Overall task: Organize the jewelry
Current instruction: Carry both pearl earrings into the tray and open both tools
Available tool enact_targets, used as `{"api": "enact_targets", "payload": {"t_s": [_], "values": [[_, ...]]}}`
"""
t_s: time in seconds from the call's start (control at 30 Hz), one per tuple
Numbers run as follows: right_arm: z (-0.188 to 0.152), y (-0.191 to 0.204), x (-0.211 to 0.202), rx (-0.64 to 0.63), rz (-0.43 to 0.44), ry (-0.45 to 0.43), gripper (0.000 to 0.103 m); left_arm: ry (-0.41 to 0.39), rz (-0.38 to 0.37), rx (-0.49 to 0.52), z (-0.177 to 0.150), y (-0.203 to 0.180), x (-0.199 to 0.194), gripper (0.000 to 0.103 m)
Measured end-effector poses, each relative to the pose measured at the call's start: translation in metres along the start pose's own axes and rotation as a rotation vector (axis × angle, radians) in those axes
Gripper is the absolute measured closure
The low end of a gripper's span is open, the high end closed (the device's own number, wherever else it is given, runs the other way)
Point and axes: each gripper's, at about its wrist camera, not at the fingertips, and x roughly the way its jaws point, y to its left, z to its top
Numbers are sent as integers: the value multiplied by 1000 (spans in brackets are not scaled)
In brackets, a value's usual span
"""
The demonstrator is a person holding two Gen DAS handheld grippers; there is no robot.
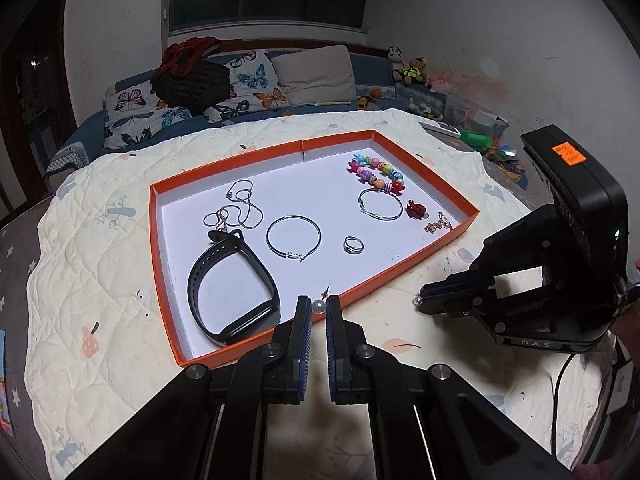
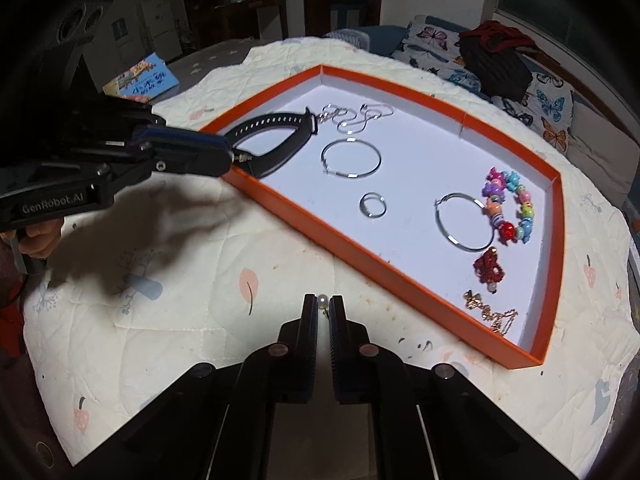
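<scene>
An orange-rimmed tray (image 1: 162, 280) (image 2: 280, 200) with a white floor lies on a quilted cloth. In it lie a black watch band (image 1: 232, 280), a silver chain (image 1: 240, 208), two silver hoops (image 1: 294, 238), a ring (image 1: 353, 245), a coloured bead bracelet (image 1: 378, 172), a red charm (image 1: 416, 209) and a gold chain (image 1: 440, 224). My left gripper (image 1: 319, 306) is shut on a pearl earring (image 1: 319, 306) over the tray's near rim. My right gripper (image 2: 323, 303) is shut on another pearl earring (image 2: 323, 302) over the cloth, outside the tray.
The quilted cloth (image 1: 100, 280) covers the table. A sofa with butterfly cushions (image 1: 180, 108) and a black bag stands behind. A colourful box (image 2: 142, 78) lies at the table's far left in the right wrist view. Toys sit by the wall (image 1: 416, 72).
</scene>
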Motion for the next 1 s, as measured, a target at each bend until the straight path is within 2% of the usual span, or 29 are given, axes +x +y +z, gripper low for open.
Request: {"api": "enact_targets", "payload": {"t_s": [0.7,1.0], "values": [[5,-1,5,11,-14,-13,95,8,-8,-11,0,3,4,96],[8,-8,-20,48,4,-78,95,4,-16,-7,14,6,8,96]]}}
